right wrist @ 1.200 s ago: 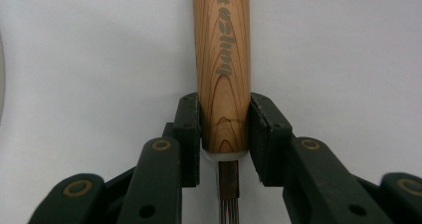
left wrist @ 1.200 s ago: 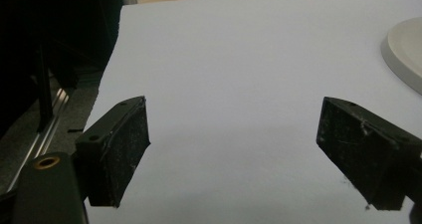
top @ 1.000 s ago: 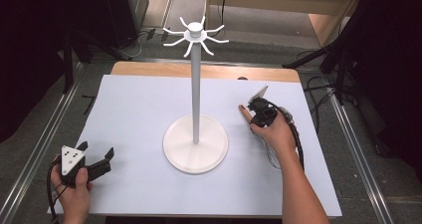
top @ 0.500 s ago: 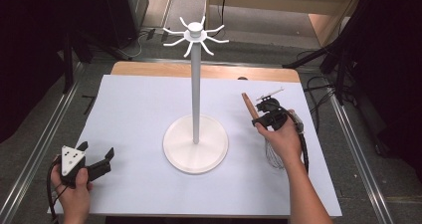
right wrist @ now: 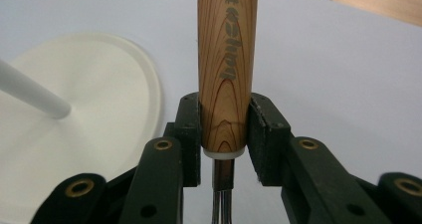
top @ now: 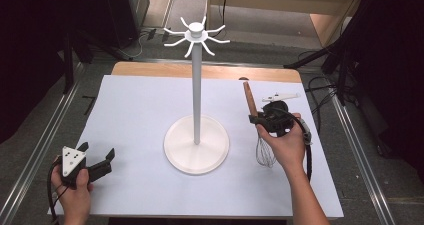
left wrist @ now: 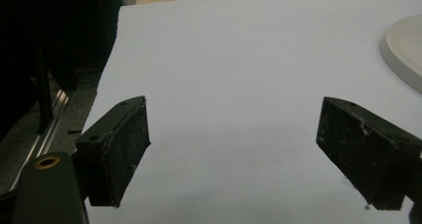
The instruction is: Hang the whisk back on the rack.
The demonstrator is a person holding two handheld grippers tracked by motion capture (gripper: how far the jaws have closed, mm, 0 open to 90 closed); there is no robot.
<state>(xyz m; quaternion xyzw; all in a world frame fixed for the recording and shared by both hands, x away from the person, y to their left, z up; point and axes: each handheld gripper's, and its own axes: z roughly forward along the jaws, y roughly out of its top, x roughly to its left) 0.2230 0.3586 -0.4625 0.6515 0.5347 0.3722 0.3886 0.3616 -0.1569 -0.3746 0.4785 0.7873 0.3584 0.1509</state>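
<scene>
A whisk with a wooden handle point(top: 248, 99) and wire head point(top: 264, 154) is held off the table at the right. My right gripper point(top: 258, 120) is shut on the lower end of the handle point(right wrist: 226, 69), which rises straight up between the pads point(right wrist: 263, 134) in the right gripper view. A white stand point(top: 196, 82) with a round base point(top: 197, 145) and hook arms point(top: 196, 35) at its top rises in the table's middle. My left gripper point(top: 97, 157) rests low at the front left, open, nothing between its pads point(left wrist: 122, 149).
A white sheet point(top: 140, 110) covers the table; the wooden edge point(top: 220, 71) shows at the back. Metal rails point(top: 40, 145) run along both sides. The stand's base point(left wrist: 405, 50) lies to the right of the left gripper, the base point(right wrist: 74, 109) left of the right one.
The right gripper has lifted and turned the whisk, so the wooden handle now points away and the wire head hangs toward the person. The left gripper has not moved.
</scene>
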